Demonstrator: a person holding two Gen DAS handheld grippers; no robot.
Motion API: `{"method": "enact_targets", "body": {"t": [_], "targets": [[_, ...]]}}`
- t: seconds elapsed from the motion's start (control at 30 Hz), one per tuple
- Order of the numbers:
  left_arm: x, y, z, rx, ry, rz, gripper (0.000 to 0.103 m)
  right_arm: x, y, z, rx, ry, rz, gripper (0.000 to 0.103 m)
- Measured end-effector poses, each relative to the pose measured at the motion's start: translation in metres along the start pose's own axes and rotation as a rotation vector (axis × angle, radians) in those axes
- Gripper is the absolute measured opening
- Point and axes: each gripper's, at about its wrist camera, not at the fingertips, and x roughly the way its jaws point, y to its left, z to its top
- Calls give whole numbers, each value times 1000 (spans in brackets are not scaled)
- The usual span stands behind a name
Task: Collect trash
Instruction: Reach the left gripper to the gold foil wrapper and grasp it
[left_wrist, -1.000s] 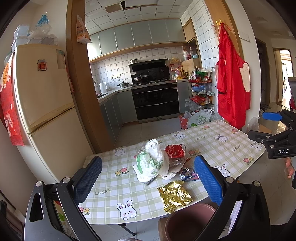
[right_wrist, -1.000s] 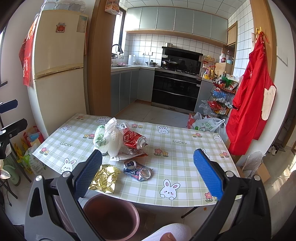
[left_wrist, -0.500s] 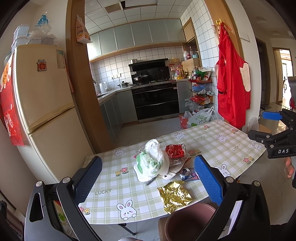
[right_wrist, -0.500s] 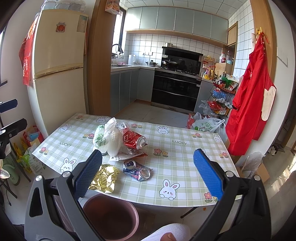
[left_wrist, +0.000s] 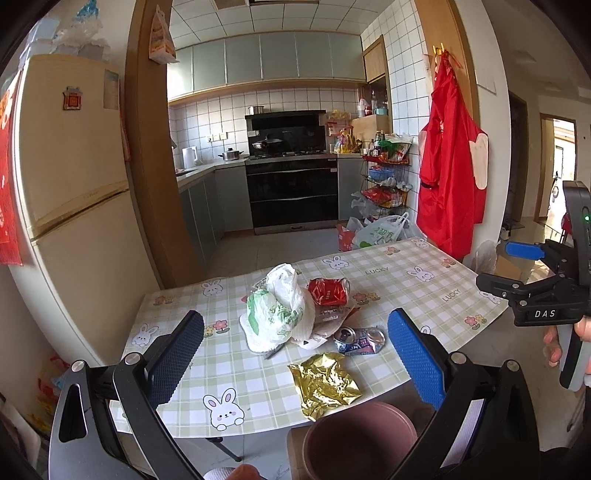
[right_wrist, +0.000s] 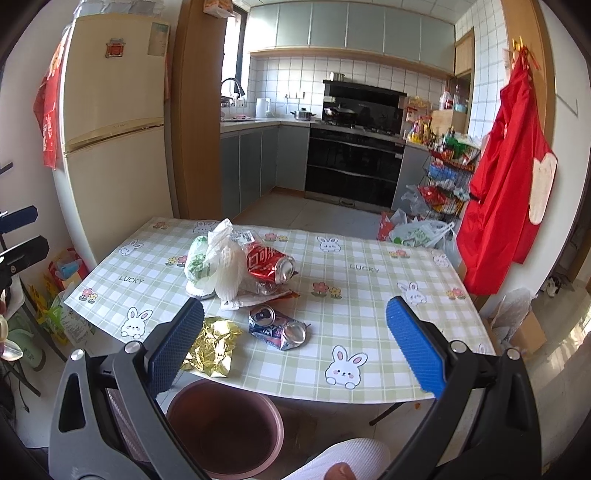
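Trash lies heaped mid-table, above the pink bin at its near edge. Largest, the white-green plastic bag looks soft and light; pinch a bunched fold. Red can and crushed blue can: light, slippery, grip across dents. Gold foil wrapper: flimsy. Left gripper and right gripper gape wide, empty.

The left gripper is level, its 2 blue-padded fingers spread wide with nothing between them. The right gripper is posed the same, wide apart and empty; a hand grips its handle.
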Motion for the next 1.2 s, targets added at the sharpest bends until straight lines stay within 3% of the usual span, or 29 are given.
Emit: {"method": "enact_targets", "body": {"t": [0.2,0.33,0.6,0.7,0.83,1.0,1.1,1.2], "targets": [[36,4,-32,-8,63,-36,98,39,-4,-23,48,51,8,97],[62,6,-54,-19,100,-51,98,73,2,-42,22,112,-44,97],[133,4,-104,-31,261,-59,98,141,-2,-83,89,206,35,97],[158,9,-119,-77,293,-67,98,156,-7,-91,111,220,49,97],[200,24,-142,-196,408,-101,97,172,-16,-101,143,229,46,97],[246,34,-164,-304,504,-160,76,196,-22,-114,129,301,38,97],[270,36,-169,-361,531,-195,71,207,-22,-118,118,329,27,97],[290,33,-173,-354,565,-199,67,216,-20,-121,71,357,-3,97]]}}
